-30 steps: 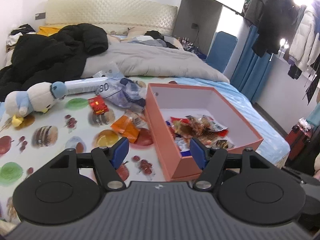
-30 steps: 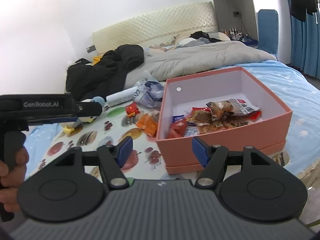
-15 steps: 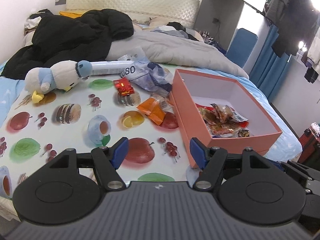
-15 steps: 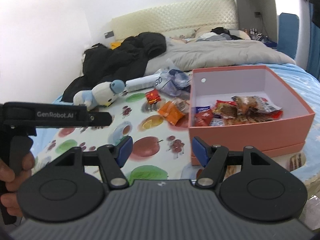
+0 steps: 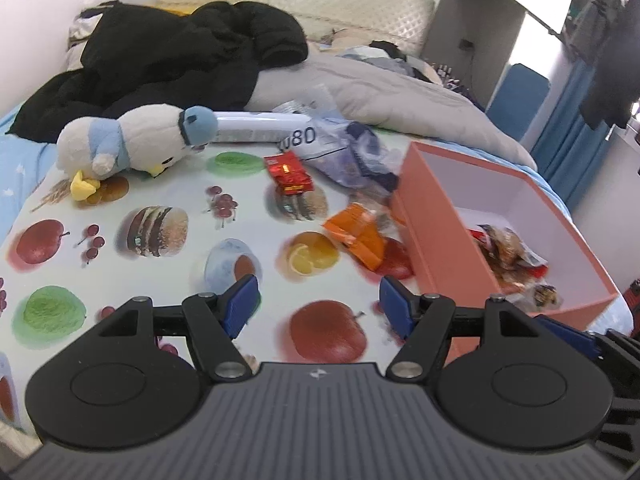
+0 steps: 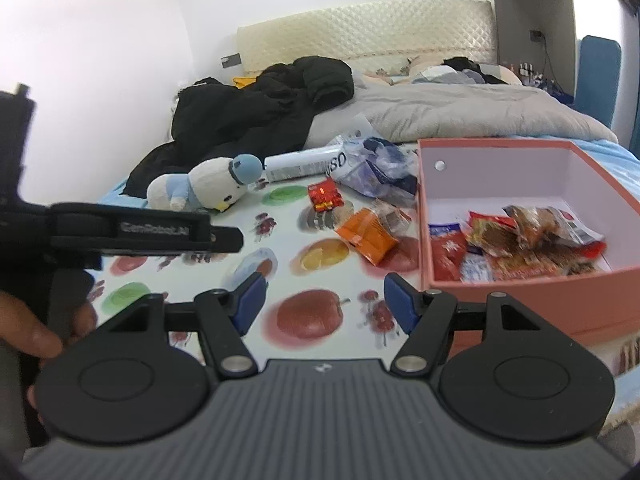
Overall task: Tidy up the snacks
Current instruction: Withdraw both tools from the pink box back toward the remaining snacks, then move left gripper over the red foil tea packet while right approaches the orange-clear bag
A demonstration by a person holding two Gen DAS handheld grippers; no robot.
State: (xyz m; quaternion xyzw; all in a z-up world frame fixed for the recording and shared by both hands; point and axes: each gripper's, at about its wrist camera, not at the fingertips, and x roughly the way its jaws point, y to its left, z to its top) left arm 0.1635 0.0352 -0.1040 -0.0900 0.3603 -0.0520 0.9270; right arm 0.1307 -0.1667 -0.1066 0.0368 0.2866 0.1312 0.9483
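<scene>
A pink box (image 5: 424, 216) (image 6: 500, 292) stands at the right of a fruit-print cloth and holds several snack packets (image 6: 520, 240). An orange packet (image 5: 358, 234) (image 6: 366, 234) lies just left of the box. A red packet (image 5: 289, 172) (image 6: 325, 197) lies farther back. My left gripper (image 5: 318, 306) is open and empty, above the cloth in front of the orange packet. My right gripper (image 6: 324, 300) is open and empty, near the box's front left corner. The left gripper's body (image 6: 132, 232) shows at the left of the right wrist view.
A white and blue plush bird (image 5: 136, 144) (image 6: 208, 184) lies at the back left. A crumpled plastic bag (image 5: 348, 152) and a white tube (image 5: 256, 128) lie behind the packets. A black coat (image 5: 168, 64) and grey duvet (image 5: 380, 92) cover the bed behind.
Both grippers have swung left, away from the box, so the loose packets on the cloth now sit nearer the centre of view. Both stay open and empty.
</scene>
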